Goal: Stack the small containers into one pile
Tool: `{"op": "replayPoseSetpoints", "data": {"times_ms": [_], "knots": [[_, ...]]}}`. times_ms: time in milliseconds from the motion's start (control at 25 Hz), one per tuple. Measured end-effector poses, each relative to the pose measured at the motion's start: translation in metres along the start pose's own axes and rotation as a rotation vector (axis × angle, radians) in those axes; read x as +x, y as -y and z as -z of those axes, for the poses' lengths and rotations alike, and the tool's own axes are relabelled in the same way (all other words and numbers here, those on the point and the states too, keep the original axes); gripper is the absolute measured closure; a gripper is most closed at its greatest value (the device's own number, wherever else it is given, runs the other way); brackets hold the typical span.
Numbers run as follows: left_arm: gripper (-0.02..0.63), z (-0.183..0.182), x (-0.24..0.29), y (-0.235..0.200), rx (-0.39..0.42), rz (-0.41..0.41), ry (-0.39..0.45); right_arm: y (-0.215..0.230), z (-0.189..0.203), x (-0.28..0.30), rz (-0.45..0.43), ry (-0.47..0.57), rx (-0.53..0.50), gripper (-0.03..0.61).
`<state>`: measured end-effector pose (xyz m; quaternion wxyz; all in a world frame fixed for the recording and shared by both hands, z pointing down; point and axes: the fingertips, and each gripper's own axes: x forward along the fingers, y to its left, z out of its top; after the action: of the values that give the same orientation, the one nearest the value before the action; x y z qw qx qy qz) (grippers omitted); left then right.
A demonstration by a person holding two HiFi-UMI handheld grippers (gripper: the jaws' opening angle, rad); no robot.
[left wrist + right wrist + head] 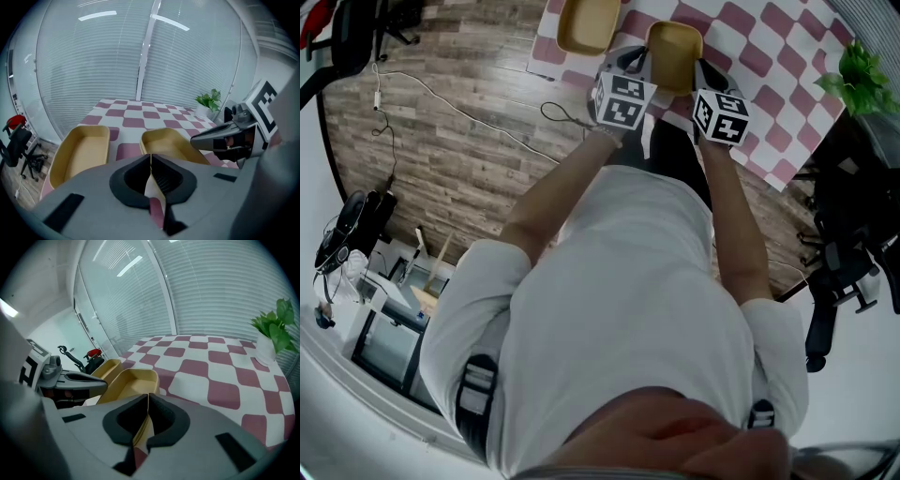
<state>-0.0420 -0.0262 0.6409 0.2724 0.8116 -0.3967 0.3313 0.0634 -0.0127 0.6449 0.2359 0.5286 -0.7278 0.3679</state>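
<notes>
Two shallow tan containers lie on the pink-and-white checked tablecloth (769,56). The near container (673,52) (171,145) (133,383) sits between my two grippers. My left gripper (639,66) (151,161) is shut on that container's left rim, with a thin tan edge showing between the pads. At the opposite rim my right gripper (705,77) (148,401) is shut as well, and the tan wall shows under its pads. The second container (586,23) (82,152) (108,367) rests apart, further left on the cloth. Each gripper appears in the other's view.
A potted green plant (858,75) (276,329) stands at the table's right side. Wood-look floor (441,141) with a cable lies left of the table. Office chairs (844,272) stand at the right, and another chair (16,140) at the left.
</notes>
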Motion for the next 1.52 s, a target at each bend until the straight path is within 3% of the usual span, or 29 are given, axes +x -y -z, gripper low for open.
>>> {"op": "replayPoseSetpoints", "data": {"times_ms": [240,480,640,1200,1520], "knots": [[0.575,0.005,0.006,-0.001,0.033,-0.002,-0.001,0.001,0.002,0.003,0.007,0.003,-0.075,0.546],[0.574,-0.002,0.001,-0.003,0.007,0.008,-0.013,0.000,-0.005,-0.002,0.007,0.000,-0.035,0.545],[0.574,-0.029,-0.019,-0.006,0.009,-0.002,0.046,-0.007,-0.033,-0.023,0.011,0.075,-0.025,0.545],[0.574,-0.126,-0.096,0.013,0.042,0.063,0.320,-0.031,-0.130,-0.108,0.053,0.354,-0.150,0.545],[0.574,-0.145,-0.107,0.009,0.087,0.073,0.337,-0.041,-0.145,-0.113,0.049,0.382,-0.133,0.545]]}}
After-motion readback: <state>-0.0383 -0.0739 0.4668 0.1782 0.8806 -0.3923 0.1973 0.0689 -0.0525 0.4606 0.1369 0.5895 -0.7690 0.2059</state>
